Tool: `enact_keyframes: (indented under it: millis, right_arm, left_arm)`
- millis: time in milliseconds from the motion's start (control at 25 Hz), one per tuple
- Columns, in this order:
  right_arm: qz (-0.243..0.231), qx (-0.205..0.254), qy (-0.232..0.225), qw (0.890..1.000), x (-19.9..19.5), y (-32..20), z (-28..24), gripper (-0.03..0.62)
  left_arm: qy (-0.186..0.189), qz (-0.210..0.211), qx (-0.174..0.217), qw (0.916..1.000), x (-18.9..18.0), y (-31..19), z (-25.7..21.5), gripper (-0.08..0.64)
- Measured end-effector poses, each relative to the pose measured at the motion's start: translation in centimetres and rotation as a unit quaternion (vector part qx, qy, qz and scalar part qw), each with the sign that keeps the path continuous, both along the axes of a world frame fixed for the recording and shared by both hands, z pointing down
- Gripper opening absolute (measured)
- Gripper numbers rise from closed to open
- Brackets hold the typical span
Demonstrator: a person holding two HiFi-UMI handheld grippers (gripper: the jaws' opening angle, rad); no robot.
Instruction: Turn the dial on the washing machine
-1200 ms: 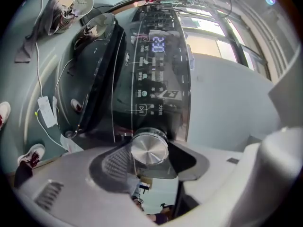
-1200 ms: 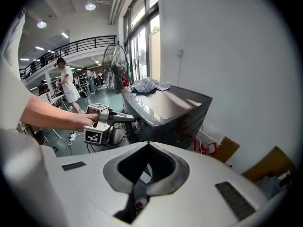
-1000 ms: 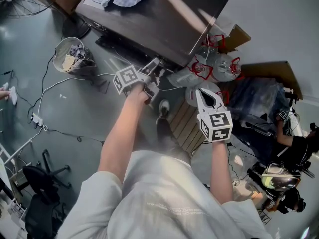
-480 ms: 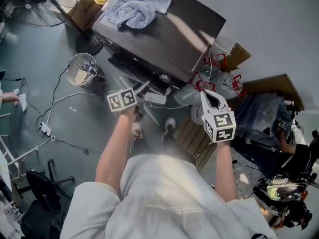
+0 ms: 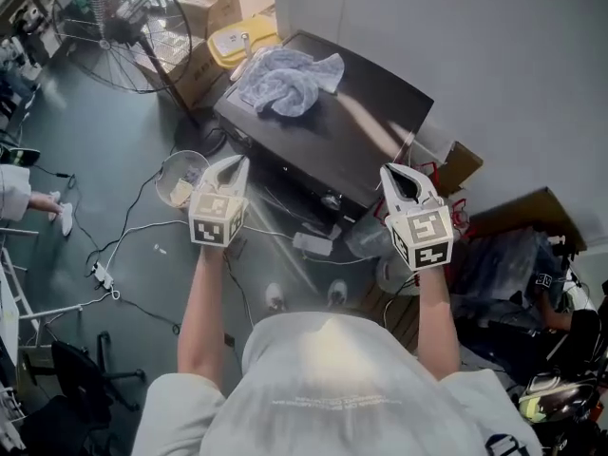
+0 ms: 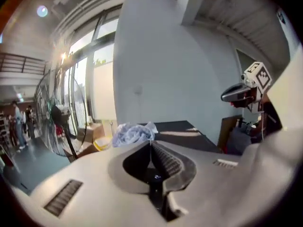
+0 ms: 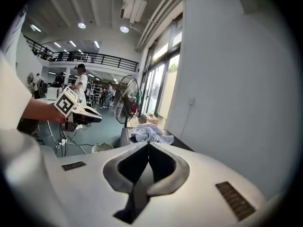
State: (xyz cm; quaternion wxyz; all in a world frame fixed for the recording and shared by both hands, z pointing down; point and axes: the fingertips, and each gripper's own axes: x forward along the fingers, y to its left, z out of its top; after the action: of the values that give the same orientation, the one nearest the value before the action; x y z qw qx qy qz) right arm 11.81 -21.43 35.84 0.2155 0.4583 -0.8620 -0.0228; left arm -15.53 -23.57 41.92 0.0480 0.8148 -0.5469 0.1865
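Note:
The washing machine is a dark-topped box against the wall, with a blue-grey cloth lying on its lid. Its front panel faces the floor side; the dial is too small to make out. My left gripper hangs in the air before the machine's left front. Its jaws have just been closing and now meet with nothing between them. My right gripper hovers by the machine's right front corner, shut and empty. Neither touches the machine.
A standing fan and cardboard boxes are at the far left. A white basket and cables lie on the floor under the left gripper. Bags and clutter crowd the right.
Both grippers have come up and back from the machine's front panel. The left one has rolled upright and its jaws have gone from open to shut.

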Motion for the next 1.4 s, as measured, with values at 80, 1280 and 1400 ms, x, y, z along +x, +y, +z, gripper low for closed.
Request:
enact_keyframes:
  millis: [80,1280,1400]
  right_arm:
    - [-0.012,0.024,0.001,1.0,-1.1,-0.6,-2.0,0.015]
    - [-0.062,0.161,0.003,0.985,-6.4,0.1,-13.6,0.015]
    - [-0.062,0.16,0.0,0.985,-6.5,0.0,-13.3,0.015]
  left_arm:
    - [-0.014,0.005,0.041,0.999,-0.1,0.0,-3.6,0.018]
    - [-0.058,0.038,0.202,0.9769,0.2,3.3,-19.4,0.018]
    - [-0.059,0.04,0.204,0.9765,0.4,3.2,-19.3,0.017]
